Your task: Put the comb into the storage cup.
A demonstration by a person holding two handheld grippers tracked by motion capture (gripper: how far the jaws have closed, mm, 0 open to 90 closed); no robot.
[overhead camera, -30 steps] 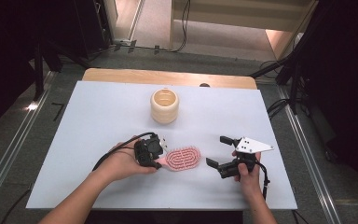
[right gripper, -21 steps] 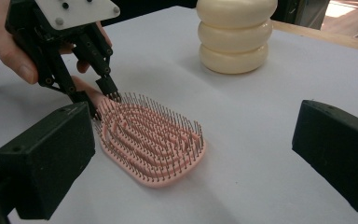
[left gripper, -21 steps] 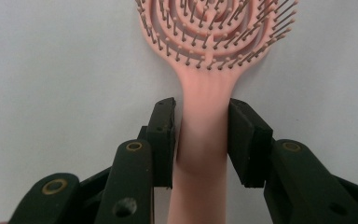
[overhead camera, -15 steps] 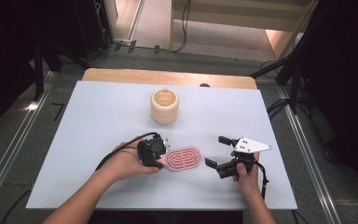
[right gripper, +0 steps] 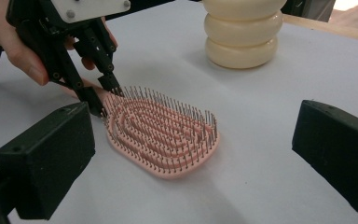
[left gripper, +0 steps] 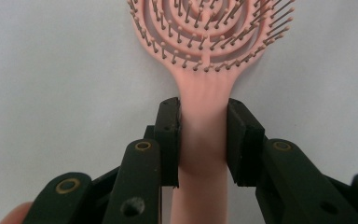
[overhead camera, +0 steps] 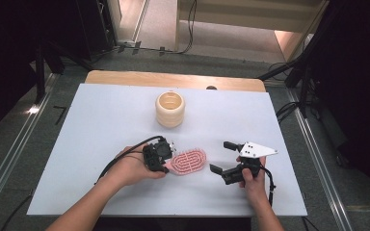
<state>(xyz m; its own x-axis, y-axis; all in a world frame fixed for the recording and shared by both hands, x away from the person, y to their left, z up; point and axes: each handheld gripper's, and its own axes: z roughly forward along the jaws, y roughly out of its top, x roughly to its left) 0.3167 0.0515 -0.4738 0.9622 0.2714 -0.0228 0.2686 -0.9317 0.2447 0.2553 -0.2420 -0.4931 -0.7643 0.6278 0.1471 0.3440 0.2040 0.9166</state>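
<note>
- High view: one pink plastic hairbrush with rows of thin bristles (overhead camera: 189, 161) lies flat on the white surface (overhead camera: 96, 125), bristles up, near the front edge. The left gripper (overhead camera: 163, 155) sits at the brush's left end. The right gripper (overhead camera: 222, 157) hangs just to the right of the brush, not touching it. One cream ribbed cup made of stacked rings (overhead camera: 170, 109) stands well behind the brush.
- Left gripper view: the two black jaws have just been closing, and now they are clamped on the pink handle of the hairbrush (left gripper: 203, 140) — one jaw on each side. The brush head points away, flat on the surface (left gripper: 51, 70).
- Right gripper view: the right gripper's jaws stand wide apart with nothing between them. The hairbrush (right gripper: 161, 135) lies ahead, the left gripper (right gripper: 103, 95) pinches its far end, and the cup (right gripper: 242, 35) stands behind.
- What could go wrong: I think the smooth handle could slip or swing down if it is lifted fast — the heavy head hangs far from the pinch.
- Count: one hairbrush, one cup, two grippers.
</note>
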